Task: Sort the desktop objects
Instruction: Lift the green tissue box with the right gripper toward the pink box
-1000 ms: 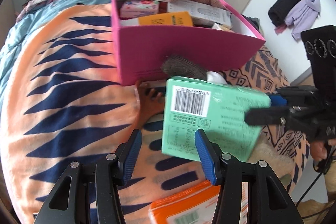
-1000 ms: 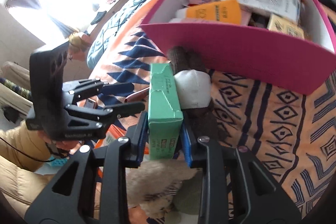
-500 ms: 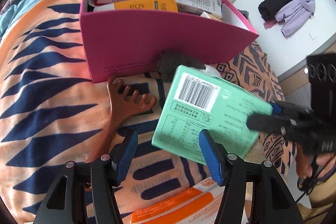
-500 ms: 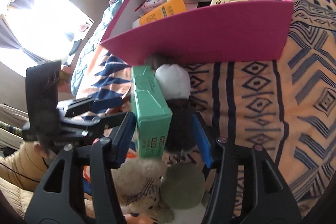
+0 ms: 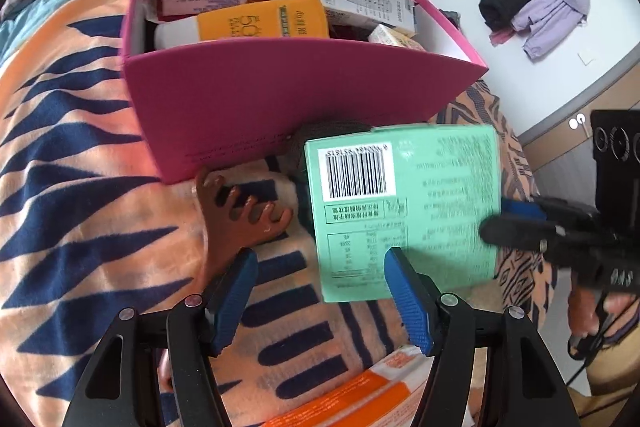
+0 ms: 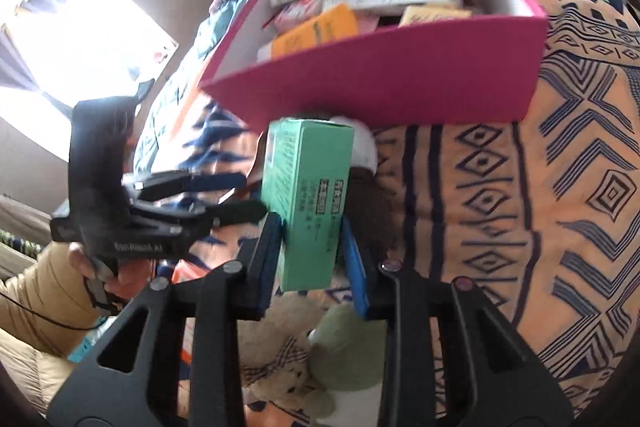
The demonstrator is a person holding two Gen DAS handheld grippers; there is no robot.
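Carton (image 5: 416, 203) in front of box (image 5: 280, 99), comb (image 5: 236, 211) to its left, on blanket (image 5: 80, 187)

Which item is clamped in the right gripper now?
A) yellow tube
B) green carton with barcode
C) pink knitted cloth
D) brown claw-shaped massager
B: the right gripper has both blue pads pressed against the sides of the green carton, held up in front of the pink box.

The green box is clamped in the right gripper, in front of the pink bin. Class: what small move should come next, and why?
Probably lift the green box up and forward over the pink bin's near wall. The right gripper grips it, but it hangs below the rim; the left gripper is open and empty.
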